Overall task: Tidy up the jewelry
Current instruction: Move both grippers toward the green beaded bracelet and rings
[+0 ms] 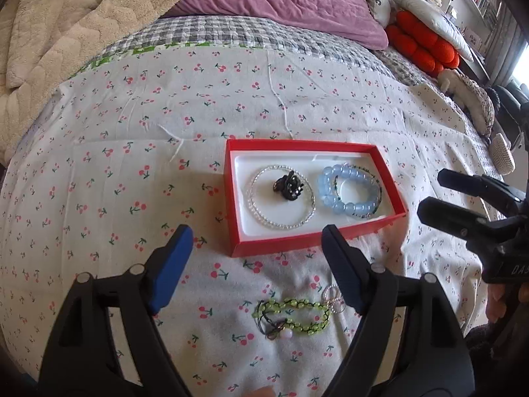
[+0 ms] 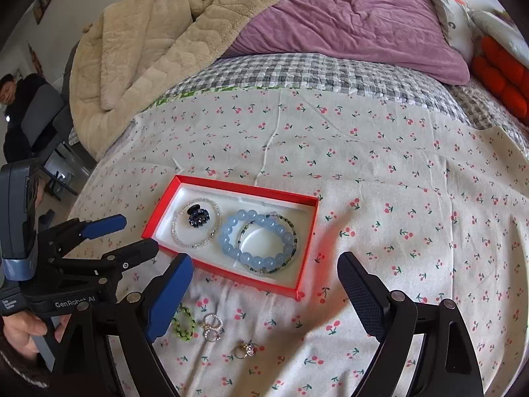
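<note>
- Left wrist view: your left gripper (image 1: 256, 258) hangs with its fingers spread wide and nothing between the pads. The green bead bracelet (image 1: 291, 314) lies on the bed's cherry-print sheet (image 1: 132, 165), just below the fingers, with small silver rings (image 1: 332, 294) touching its right end.
- The red box (image 1: 317, 235) sits just beyond the fingertips. It already holds a clear bead bangle (image 1: 281, 198) ringed around a dark hair claw (image 1: 289, 187), and a blue bead bracelet (image 1: 347, 192) beside them.
- Your right gripper (image 1: 433, 195) shows at the right edge, its fingers apart and empty.
- Right wrist view: the right gripper (image 2: 264, 281), open and holding nothing, frames the box's near corner. Only here do you see a gold ring with a stone (image 2: 245, 350), lying apart from the silver rings (image 2: 211, 326). The green bracelet (image 2: 183, 326) is half hidden behind the blue pad.
- The left gripper (image 2: 132, 235) appears at the left, likewise open.
- Judgement: the step in hand is fetching the loose pieces still on the sheet. The next move calls for lowering onto one piece, closing on it alone, then carrying it into the box.
</note>
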`<action>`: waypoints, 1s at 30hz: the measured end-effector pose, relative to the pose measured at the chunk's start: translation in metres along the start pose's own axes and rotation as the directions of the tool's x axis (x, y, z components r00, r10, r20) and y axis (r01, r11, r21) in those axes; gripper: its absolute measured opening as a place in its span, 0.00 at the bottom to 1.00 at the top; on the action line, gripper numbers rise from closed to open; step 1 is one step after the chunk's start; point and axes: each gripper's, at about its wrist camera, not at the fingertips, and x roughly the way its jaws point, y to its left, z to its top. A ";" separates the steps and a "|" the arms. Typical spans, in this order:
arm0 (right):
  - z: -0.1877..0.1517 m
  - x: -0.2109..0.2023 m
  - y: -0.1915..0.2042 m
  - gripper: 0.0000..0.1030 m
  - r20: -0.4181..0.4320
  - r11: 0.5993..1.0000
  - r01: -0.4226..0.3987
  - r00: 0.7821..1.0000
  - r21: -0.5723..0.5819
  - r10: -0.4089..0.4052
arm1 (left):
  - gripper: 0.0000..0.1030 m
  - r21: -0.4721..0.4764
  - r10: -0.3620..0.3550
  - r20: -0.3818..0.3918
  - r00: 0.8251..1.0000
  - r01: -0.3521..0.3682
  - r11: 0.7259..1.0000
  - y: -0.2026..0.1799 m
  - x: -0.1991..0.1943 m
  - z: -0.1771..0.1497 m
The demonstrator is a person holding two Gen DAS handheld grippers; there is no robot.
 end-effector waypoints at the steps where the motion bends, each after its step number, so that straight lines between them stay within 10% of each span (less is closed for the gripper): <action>1: -0.002 -0.001 0.000 0.88 -0.002 1.000 0.001 1.000 -0.005 -0.001 | 0.79 0.005 0.008 -0.008 1.000 -0.008 1.000 0.000 0.000 -0.003; 20: -0.063 -0.002 0.007 0.89 -0.137 0.993 0.045 0.989 -0.105 -0.059 | 0.81 0.073 0.081 -0.110 0.991 -0.073 0.995 0.010 -0.003 -0.058; 30: -0.073 0.013 0.003 0.88 -0.184 0.996 0.035 0.982 -0.080 -0.050 | 0.81 0.082 0.006 -0.178 0.984 0.009 0.997 0.016 0.017 -0.070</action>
